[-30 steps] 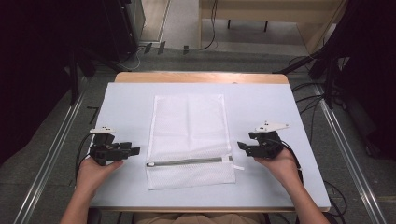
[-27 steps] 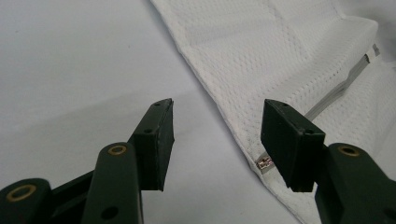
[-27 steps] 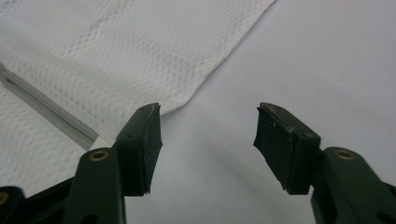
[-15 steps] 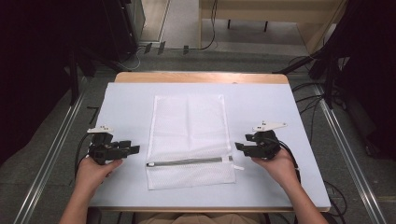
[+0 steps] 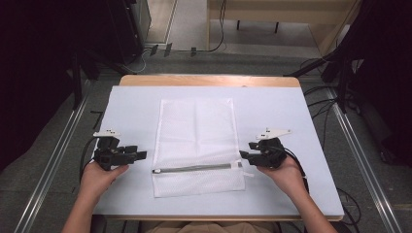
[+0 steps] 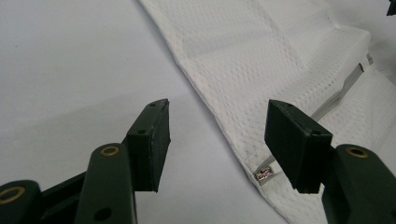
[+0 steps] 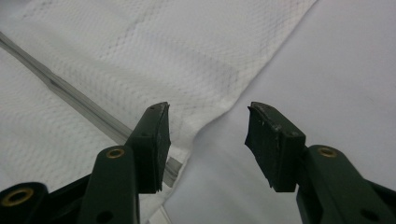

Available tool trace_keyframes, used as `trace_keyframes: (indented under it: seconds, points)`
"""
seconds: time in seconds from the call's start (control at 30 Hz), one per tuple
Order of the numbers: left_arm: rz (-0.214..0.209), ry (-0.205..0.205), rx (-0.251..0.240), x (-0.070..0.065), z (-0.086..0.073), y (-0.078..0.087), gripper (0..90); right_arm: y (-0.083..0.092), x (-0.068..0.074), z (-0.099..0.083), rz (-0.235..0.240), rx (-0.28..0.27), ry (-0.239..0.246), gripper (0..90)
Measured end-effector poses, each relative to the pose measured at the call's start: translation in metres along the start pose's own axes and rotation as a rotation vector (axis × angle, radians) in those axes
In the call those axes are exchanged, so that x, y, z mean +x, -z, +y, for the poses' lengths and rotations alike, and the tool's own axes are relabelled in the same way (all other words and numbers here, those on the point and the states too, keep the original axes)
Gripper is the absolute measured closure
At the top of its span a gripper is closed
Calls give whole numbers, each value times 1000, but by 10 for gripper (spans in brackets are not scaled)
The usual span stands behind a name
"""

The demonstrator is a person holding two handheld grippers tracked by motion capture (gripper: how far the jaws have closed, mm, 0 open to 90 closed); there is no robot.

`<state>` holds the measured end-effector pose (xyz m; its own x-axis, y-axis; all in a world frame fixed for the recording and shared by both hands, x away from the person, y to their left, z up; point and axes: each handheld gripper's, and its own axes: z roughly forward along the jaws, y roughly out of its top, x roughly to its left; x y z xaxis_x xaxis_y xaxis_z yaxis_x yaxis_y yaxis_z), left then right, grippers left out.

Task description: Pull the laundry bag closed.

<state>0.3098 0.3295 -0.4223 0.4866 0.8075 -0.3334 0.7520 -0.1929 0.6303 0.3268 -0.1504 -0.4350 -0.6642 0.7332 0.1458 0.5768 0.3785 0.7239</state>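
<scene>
The left gripper (image 5: 141, 155) has just been opening; its matte black jaws stand wide and empty beside the zipper's metal end. The right gripper (image 5: 245, 156) has just been closing, still parted, over the edge of the white mesh laundry bag (image 5: 197, 141). The bag lies flat mid-table (image 5: 131, 104), rectangular, long axis running away from the person, grey zipper (image 5: 194, 168) crosswise near them.

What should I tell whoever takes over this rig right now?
Left gripper: open, jaws just widened, beside the mesh bag's left edge near the zipper pull.
Right gripper: open, jaws just narrowed, at the bag's right edge by the zipper end; nothing pinched.
Bag lies flat on the table, zipper closed.
Done: both grippers positioned.
Left: probably grip both edges.
</scene>
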Motion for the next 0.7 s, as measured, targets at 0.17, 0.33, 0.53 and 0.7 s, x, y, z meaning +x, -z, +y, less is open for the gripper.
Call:
trace_keyframes:
  seconds: [0.17, 0.33, 0.53, 0.7]
  points:
    - [3, -18, 17, -2, 1, -2, 427, 1, 7, 3, 17, 7, 7, 536]
    - [4, -33, 13, -4, 3, -2, 431, 2, 14, 7, 25, 7, 26, 519]
    - [3, -33, 17, -2, 6, -5, 427, 3, 24, 13, 38, 5, 44, 495]
    - [0, -44, 19, -3, 8, -7, 422, 1, 34, 22, 53, 10, 65, 479]
